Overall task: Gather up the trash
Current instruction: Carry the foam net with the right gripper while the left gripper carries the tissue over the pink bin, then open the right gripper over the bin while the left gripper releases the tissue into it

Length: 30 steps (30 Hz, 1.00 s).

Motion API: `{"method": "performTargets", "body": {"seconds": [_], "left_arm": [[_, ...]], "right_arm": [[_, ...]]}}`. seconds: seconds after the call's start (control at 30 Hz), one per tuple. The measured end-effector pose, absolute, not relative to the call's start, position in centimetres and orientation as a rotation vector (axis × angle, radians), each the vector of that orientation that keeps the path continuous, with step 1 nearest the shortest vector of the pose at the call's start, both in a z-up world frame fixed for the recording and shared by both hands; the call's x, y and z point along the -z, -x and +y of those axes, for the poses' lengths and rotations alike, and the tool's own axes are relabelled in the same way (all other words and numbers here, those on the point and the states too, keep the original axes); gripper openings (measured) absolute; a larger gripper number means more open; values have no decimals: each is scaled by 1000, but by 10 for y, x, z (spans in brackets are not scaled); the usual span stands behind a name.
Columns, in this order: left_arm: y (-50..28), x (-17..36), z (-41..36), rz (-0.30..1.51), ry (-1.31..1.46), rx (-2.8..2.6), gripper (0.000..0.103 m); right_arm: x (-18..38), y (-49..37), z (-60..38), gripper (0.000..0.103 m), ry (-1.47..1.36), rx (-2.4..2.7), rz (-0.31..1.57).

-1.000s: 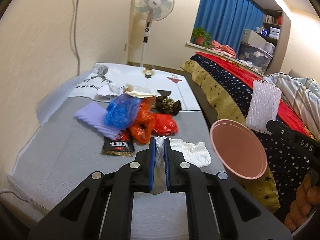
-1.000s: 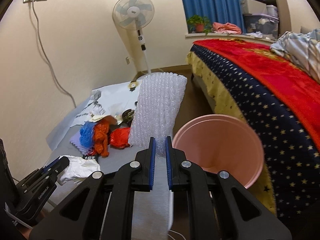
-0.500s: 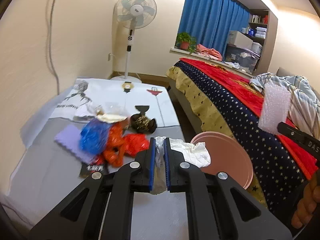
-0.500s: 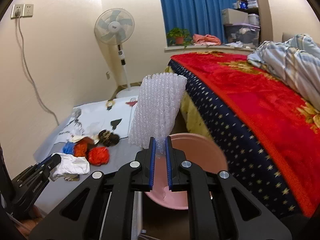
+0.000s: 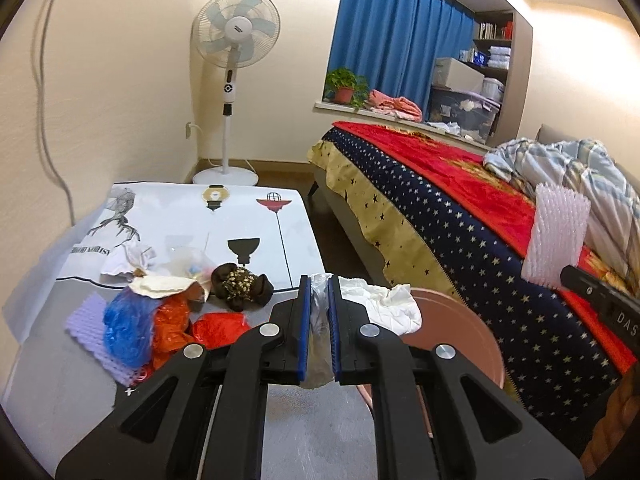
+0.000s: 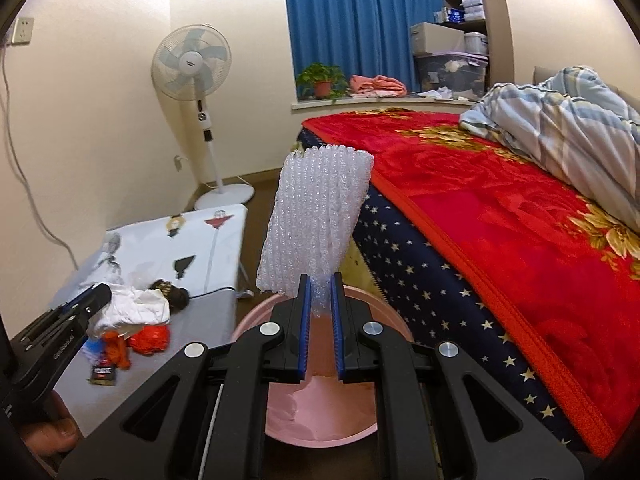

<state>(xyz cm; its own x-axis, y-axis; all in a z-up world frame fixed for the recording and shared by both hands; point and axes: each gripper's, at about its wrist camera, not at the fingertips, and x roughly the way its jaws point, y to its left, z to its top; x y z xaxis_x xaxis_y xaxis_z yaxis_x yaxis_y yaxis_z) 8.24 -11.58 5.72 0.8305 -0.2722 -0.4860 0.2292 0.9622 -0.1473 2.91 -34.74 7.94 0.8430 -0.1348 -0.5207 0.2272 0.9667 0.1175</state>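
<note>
My left gripper (image 5: 319,292) is shut on a crumpled white plastic bag (image 5: 380,306) and holds it above the table edge, beside the pink bin (image 5: 460,340). My right gripper (image 6: 320,292) is shut on a sheet of bubble wrap (image 6: 316,220) and holds it upright over the pink bin (image 6: 320,412). The bubble wrap also shows in the left wrist view (image 5: 556,236). The white bag and left gripper show at the left of the right wrist view (image 6: 132,308).
On the grey table (image 5: 60,380) lie a purple pad (image 5: 86,320), a blue bag (image 5: 128,324), orange and red bags (image 5: 216,326), a brown item (image 5: 240,286) and crumpled paper. A bed with red blanket (image 6: 500,220) is on the right. A standing fan (image 5: 234,40) is behind.
Both grippers have risen and moved right with their loads. The bubble wrap now hangs over the bin's opening, and the white bag is nearer the bin.
</note>
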Motion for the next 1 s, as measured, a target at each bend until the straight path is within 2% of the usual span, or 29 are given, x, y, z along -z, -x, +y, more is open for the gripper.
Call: {"method": "performTargets", "body": {"seconds": [0.6, 1.0], "left_arm": [[-115, -7, -134, 620, 99, 298, 8], [-129, 9, -162, 663, 117, 380, 8]], "right_arm": [[-44, -61, -344, 10, -141, 255, 611], [-30, -69, -352, 11, -136, 297, 654]]}}
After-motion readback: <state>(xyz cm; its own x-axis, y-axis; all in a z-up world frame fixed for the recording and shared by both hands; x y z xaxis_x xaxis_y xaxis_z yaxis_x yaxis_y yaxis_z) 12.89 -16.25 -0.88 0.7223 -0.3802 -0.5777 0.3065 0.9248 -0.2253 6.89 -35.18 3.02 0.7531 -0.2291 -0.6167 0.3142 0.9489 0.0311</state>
